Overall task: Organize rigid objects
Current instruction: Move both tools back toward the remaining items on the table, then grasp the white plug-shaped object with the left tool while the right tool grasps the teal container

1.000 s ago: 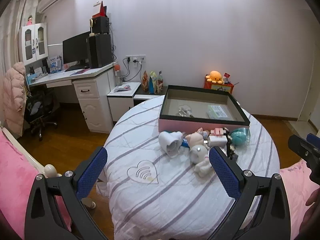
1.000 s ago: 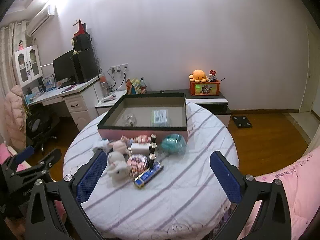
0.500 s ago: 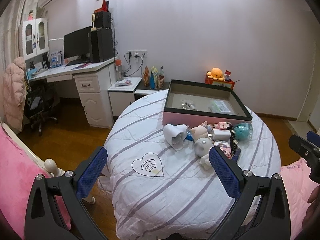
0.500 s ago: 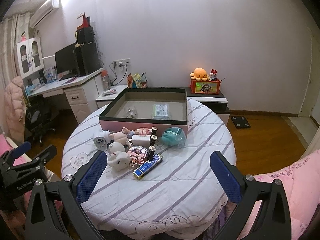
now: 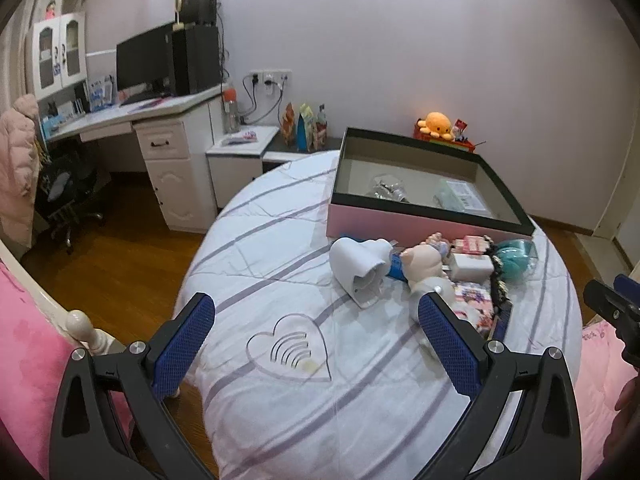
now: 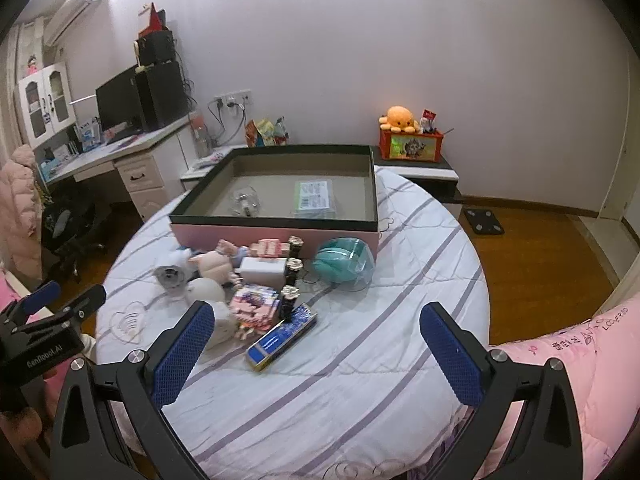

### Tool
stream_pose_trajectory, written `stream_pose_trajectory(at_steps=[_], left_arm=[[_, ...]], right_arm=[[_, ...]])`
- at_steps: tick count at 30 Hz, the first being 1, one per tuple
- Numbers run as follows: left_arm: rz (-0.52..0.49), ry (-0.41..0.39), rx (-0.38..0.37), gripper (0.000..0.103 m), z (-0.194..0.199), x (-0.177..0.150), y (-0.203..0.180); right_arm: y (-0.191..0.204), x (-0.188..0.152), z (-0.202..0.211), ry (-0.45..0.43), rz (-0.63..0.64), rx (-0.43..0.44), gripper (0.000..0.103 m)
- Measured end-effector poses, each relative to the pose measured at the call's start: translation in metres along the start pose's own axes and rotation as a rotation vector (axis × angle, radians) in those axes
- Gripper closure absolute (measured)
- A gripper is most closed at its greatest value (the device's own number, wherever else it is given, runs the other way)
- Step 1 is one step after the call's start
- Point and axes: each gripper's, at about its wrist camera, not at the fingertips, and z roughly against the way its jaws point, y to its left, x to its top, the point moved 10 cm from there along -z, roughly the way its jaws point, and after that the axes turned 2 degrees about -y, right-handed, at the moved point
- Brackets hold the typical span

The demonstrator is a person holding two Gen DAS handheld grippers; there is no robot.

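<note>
A pink box with a black rim (image 6: 276,232) (image 5: 404,222) stands at the far side of the round striped table (image 6: 360,360); a clear item (image 6: 245,202) and a green packet (image 6: 315,198) lie inside. In front of it is a cluster: white heart-shaped device (image 5: 360,268), pig figure (image 6: 214,265), white charger (image 6: 264,270), teal case (image 6: 344,262), batteries (image 6: 290,300), blue-and-gold box (image 6: 282,336). My left gripper (image 5: 316,344) is open and empty, over the table's near left. My right gripper (image 6: 316,344) is open and empty, short of the cluster.
A white desk with monitor and speakers (image 5: 160,76) stands at the left, an office chair (image 5: 64,200) beside it. A low cabinet with an orange plush (image 6: 400,118) is behind the table. Pink bedding (image 6: 592,360) lies at the right, wooden floor around.
Both grippers have come closer to the table and its cluster; the left view has swung slightly left. Both stay open and nothing has been picked up.
</note>
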Motion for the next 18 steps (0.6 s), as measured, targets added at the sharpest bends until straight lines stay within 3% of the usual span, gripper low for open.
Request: stream_pose_trajectory(at_steps=[11,18], left_arm=[[-0.043,0.120,-0.021,0.000,-0.089,-0.006,-0.020],[-0.054,0.159,-0.023,0.000,-0.122,-0.006,-0.025]], right_arm=[[-0.033,0.003,-0.067,0.095,-0.019,-0.037,0.000],[-0.041,-0.002,-0.112,0.165,-0.024,-0.017,0.000]])
